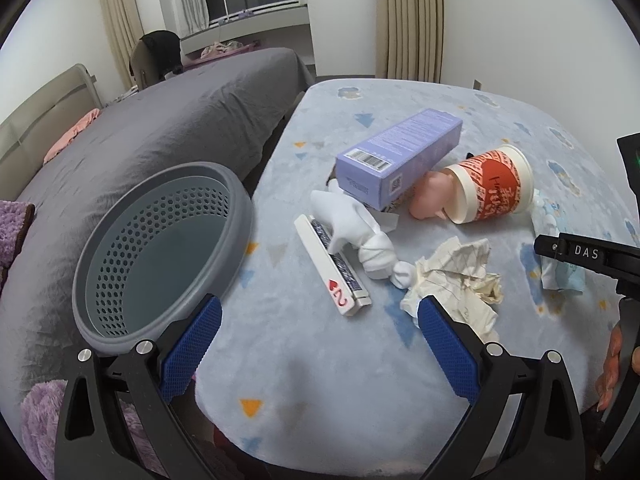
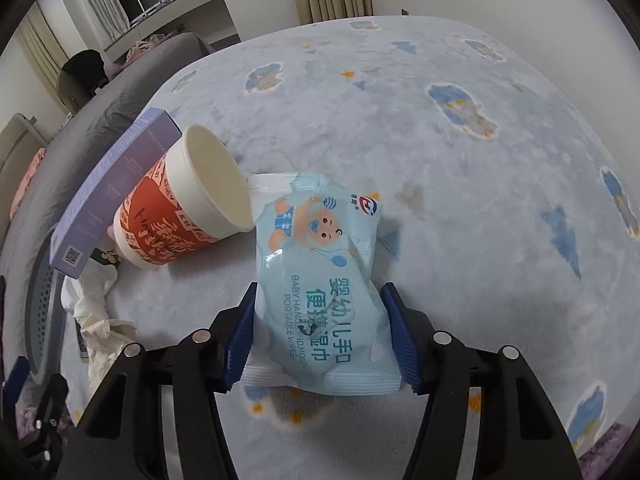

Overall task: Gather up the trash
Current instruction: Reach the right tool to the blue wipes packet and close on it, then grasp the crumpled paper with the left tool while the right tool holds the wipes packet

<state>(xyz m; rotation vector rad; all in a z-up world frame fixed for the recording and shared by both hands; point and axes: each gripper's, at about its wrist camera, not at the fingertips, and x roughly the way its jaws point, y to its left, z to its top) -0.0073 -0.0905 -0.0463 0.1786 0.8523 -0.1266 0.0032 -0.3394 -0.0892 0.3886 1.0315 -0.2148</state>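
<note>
paper cup (image 2: 180, 204) touching wipes pack (image 2: 320, 280), box (image 2: 116, 192) behind

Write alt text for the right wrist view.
The right gripper closes on a light blue baby wipes pack lying on a pale blue patterned blanket. To its left, an orange paper cup lies tipped beside a purple box.

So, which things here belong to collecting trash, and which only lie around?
Job:
- grey basket
- wipes packet, between the right hand-held gripper pads
- crumpled paper
- paper cup
- purple box

Lying about:
- grey bed
- curtains
</note>
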